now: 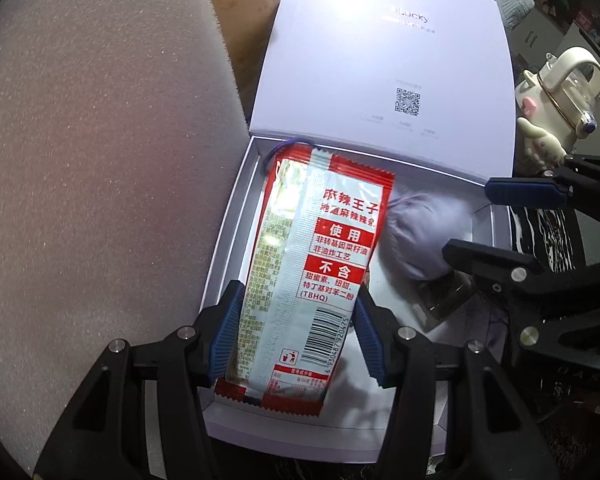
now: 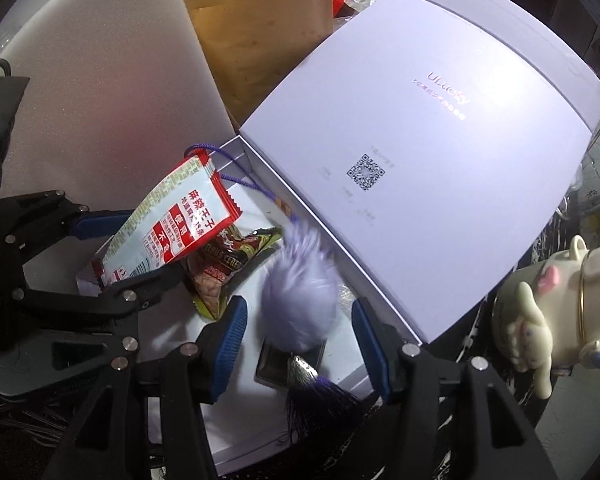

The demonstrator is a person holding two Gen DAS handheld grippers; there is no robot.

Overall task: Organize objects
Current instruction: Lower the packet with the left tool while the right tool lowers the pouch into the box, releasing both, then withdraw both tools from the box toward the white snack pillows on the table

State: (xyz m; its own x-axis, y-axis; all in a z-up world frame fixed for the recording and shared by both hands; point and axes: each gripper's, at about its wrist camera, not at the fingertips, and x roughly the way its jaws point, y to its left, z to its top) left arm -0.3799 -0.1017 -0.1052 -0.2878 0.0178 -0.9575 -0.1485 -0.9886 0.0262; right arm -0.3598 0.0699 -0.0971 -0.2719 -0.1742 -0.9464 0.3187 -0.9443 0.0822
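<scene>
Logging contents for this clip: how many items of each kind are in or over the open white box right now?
Snack packets: 2, the red-and-white packet in the left gripper and a dark packet beneath.
Furry pom-pom charms: 1.
Small square cases: 1.
Total: 4.

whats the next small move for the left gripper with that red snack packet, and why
Probably lower it a little and open. The left gripper is shut on the red snack packet, which the right wrist view shows tilted above the open white box, over a darker snack bag. The right gripper is open around the purple pompom, apart from the packet.
</scene>
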